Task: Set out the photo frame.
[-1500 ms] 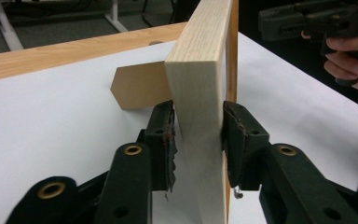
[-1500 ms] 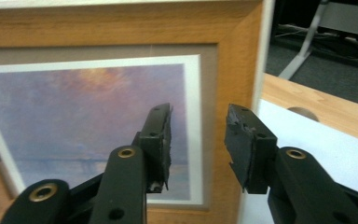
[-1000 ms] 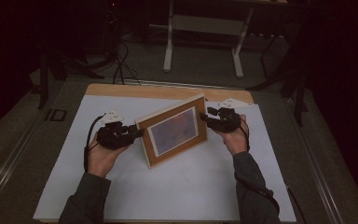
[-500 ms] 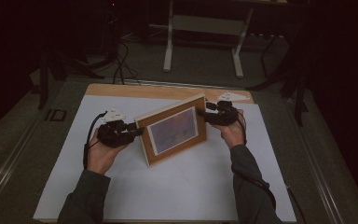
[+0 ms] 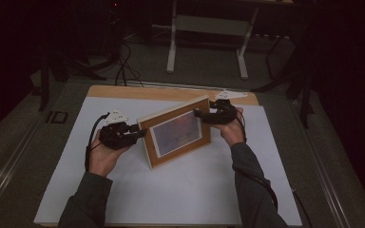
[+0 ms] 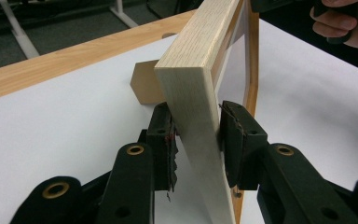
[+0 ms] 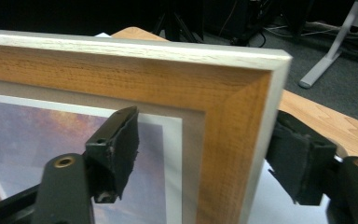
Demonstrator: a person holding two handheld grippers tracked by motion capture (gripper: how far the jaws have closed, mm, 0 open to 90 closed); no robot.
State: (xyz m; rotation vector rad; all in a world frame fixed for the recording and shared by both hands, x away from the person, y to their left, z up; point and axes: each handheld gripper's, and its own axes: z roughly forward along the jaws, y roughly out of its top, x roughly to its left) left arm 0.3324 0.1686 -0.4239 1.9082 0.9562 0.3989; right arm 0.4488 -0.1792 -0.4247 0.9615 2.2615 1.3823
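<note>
Item: rectangular wooden picture frame (image 5: 178,133), honey-brown face with pale light-wood outer edges, glazed. Contents: a white mat border enclosing a print in hazy purple and orange tones. Position: standing on its long lower edge near the middle of the white sheet (image 5: 171,194) that covers the table, leaning back slightly, its face turned toward the near side; the left end sits nearer than the right end. In the left gripper view, a small light-wood block (image 6: 145,84) sits behind the frame on the sheet, close to its back; whether it is joined to the frame cannot be told.

Support: light-wood table (image 5: 123,91), a bare strip of it showing along the far edge beyond the white sheet.

Left gripper (image 5: 140,133): black, two-jawed, held in the left hand (image 5: 105,154), which lies low over the sheet, palm up under the tool, forearm in a dark sleeve coming from the near edge. Its padded jaws are clamped on the frame's left end, one pad on the back and one on the front.

Right gripper (image 5: 198,113): black, held in the right hand (image 5: 230,130), raised at the frame's upper right corner. One jaw stands in front of the glass and the other behind the frame's back; whether the pads press the frame cannot be told.
</note>
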